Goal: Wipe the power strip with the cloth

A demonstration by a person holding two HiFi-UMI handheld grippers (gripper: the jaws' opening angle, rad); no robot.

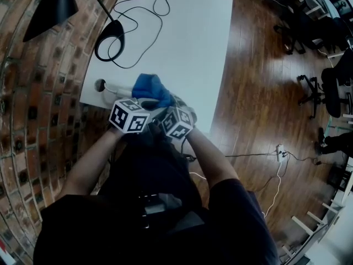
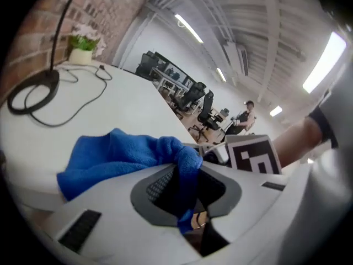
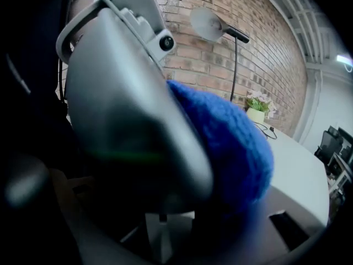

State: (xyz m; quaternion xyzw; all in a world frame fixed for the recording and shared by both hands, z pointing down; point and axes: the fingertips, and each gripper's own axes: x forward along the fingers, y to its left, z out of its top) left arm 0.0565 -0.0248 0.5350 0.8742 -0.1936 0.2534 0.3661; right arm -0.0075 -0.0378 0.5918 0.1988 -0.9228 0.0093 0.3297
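Currently, the wiping step appears to be under way at the near edge of a white table (image 1: 187, 37). A blue cloth (image 2: 116, 156) is pinched between the jaws of the left gripper (image 2: 185, 189), with one fold drawn down into the gap and the rest bunched out in front. In the right gripper view, a smooth grey-white body, probably the power strip (image 3: 127, 109), fills the space before the jaws of the right gripper (image 3: 165, 214). It seems to be clamped there, though it is too close and blurred for certainty. The cloth is pressed against its far side, so the strip is judged to be held up off the table, not lying on it.

From the head view, both forearms are seen reaching forward from the bottom of the picture and converging. The two marker cubes sit side by side, almost touching, and both grippers are angled downward over the table edge. The left gripper view shows the table on a slant, so that hand is judged to be rolled to one side.

For the next move, the cloth would need to be drawn along the strip's surface with steady pressure while the other hand is kept firm. A black lamp (image 1: 52, 4) and its cable (image 1: 138, 15) lie well beyond.
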